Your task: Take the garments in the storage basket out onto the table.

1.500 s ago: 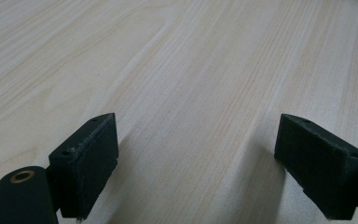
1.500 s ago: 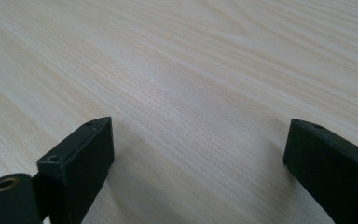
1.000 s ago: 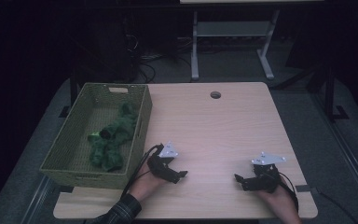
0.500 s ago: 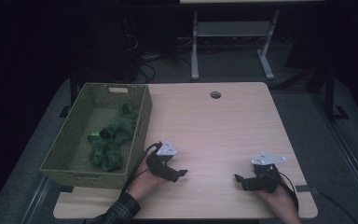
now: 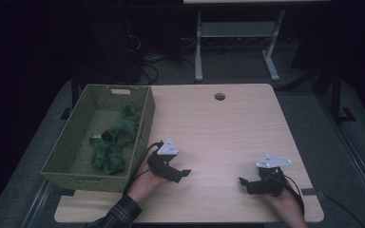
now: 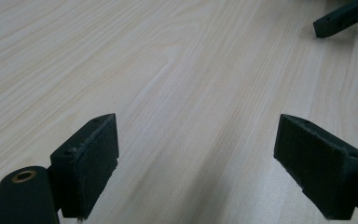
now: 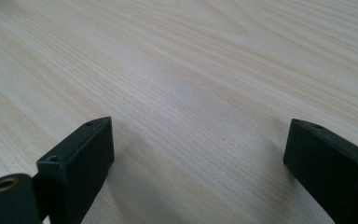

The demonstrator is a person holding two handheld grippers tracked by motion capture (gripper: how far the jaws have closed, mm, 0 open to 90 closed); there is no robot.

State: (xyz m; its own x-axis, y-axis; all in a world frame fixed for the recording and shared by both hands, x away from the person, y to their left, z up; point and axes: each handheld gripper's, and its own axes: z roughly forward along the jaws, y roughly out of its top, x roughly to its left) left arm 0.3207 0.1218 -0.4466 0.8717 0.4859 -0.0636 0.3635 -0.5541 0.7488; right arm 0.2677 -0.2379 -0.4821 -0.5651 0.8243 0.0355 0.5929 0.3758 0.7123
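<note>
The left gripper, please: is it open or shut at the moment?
Open: the left gripper shows its two black jaws far apart, with only bare table between.

Dim room; pale wooden table [image 5: 228, 123] on grey floor [image 5: 313, 102]; white metal stand [image 5: 237, 33] behind it.

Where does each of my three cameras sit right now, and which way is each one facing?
High view: above the near edge, looking forward and down on the light wooden table, the green woven basket of dark green cloth, both hands, left gripper, right gripper.
Left gripper view: on the left gripper, jaws wide apart, facing bare tabletop and the right gripper's jaw tip.
Right gripper view: on the right gripper, jaws apart, facing tabletop.
Shared: tabletop, right gripper.
</note>
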